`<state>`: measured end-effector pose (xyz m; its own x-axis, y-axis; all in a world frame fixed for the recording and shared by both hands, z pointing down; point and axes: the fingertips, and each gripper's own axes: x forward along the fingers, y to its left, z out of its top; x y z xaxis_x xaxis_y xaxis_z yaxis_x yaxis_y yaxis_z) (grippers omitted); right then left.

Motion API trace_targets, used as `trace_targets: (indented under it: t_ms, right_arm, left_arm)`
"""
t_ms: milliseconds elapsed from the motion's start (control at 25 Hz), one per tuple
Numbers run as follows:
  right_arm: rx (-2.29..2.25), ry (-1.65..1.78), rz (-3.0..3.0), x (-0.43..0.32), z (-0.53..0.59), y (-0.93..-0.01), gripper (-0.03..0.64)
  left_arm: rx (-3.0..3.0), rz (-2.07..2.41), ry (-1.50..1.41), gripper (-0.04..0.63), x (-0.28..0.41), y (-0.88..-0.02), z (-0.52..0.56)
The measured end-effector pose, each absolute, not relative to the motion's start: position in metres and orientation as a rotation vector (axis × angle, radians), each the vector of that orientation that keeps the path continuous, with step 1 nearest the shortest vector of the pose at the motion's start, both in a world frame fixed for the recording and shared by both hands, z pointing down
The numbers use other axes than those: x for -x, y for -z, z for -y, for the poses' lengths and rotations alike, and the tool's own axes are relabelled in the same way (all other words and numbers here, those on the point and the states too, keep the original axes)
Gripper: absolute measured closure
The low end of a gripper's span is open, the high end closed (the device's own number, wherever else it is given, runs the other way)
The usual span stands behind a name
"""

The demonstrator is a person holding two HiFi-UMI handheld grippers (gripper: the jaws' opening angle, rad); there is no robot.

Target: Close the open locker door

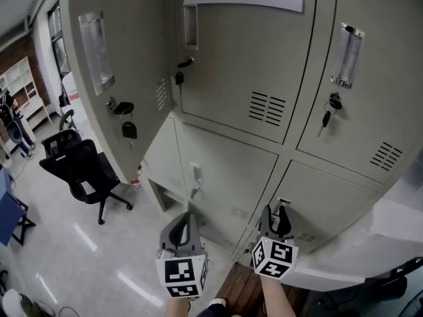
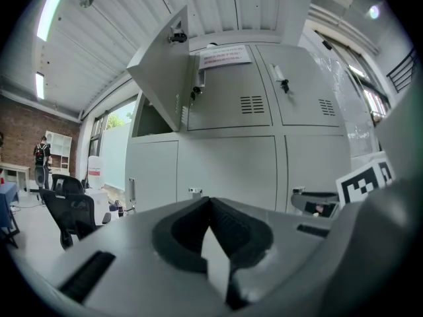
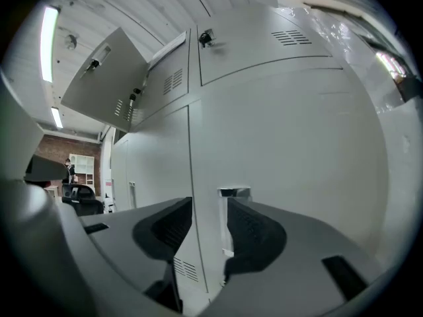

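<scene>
The open locker door [image 1: 112, 65] is grey and swings out to the left from the upper row, with a lock and black key fob [image 1: 127, 127] on it. It also shows in the left gripper view as the open door [image 2: 162, 78] and in the right gripper view as the open door [image 3: 106, 78], high and to the left. My left gripper [image 1: 188, 218] is low, well below that door, shut with nothing in it [image 2: 209, 202]. My right gripper [image 1: 276, 211] is open [image 3: 209, 207], close to a lower locker's small handle [image 3: 232, 193], not gripping it.
Closed grey lockers [image 1: 264, 58] fill the wall ahead, one with keys [image 1: 328, 113] hanging in its lock. A black office chair [image 1: 82, 170] stands on the shiny floor at left. A white ledge [image 1: 396, 233] juts out at right. A person [image 1: 13, 121] stands far off left.
</scene>
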<state>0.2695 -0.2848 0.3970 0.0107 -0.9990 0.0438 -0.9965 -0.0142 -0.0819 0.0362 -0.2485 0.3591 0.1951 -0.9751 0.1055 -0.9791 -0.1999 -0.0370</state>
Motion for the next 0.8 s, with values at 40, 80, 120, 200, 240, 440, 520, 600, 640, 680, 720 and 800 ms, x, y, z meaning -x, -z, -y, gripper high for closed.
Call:
trace_targets:
  t_ms: [40,80,120,200,240,440,520,600,640,680,720,800]
  right_arm:
    - [2.176,0.122,-2.209,-0.261,0.283,-0.391,0.456]
    - [2.137,0.097,-2.235,-0.252,0.280,-0.383,0.451]
    - [2.098,0.068,-2.262,-0.242,0.278,-0.375,0.445]
    - [2.007,-0.006,-2.315,-0.218,0.273,-0.354,0.436]
    - [1.957,-0.050,-2.342,-0.206,0.271,-0.343,0.432]
    - [1.719,-0.254,-2.440,-0.141,0.255,-0.285,0.423]
    - [1.621,-0.270,-2.460,-0.116,0.247,-0.267,0.423]
    - [1.534,-0.290,-2.471,-0.094,0.238,-0.252,0.423]
    - [1.497,-0.307,-2.480,-0.083,0.234,-0.245,0.423]
    - [1.462,-0.324,-2.494,-0.073,0.230,-0.240,0.423]
    - [1.425,-0.336,-2.511,-0.063,0.227,-0.236,0.423]
    - [1.347,-0.348,-2.545,-0.044,0.222,-0.230,0.423]
  left_arm:
    - [-2.395,1.969,-0.159,0.598,-0.033,-0.358,0.248]
    - [-2.390,1.976,-0.154,0.598,-0.030,-0.357,0.248]
    - [-2.384,1.985,-0.150,0.597,-0.026,-0.356,0.247]
    - [-2.370,2.007,-0.141,0.598,-0.016,-0.352,0.245]
    - [-2.362,2.022,-0.136,0.597,-0.009,-0.350,0.244]
    - [-2.307,2.114,-0.118,0.597,0.029,-0.335,0.230]
    - [-2.283,2.149,-0.120,0.597,0.044,-0.331,0.223]
    - [-2.255,2.185,-0.118,0.597,0.057,-0.328,0.216]
    - [-2.236,2.203,-0.117,0.597,0.063,-0.327,0.212]
    - [-2.214,2.223,-0.118,0.598,0.069,-0.326,0.208]
    - [-2.190,2.243,-0.122,0.597,0.076,-0.325,0.203]
    - [-2.143,2.293,-0.131,0.597,0.089,-0.322,0.193]
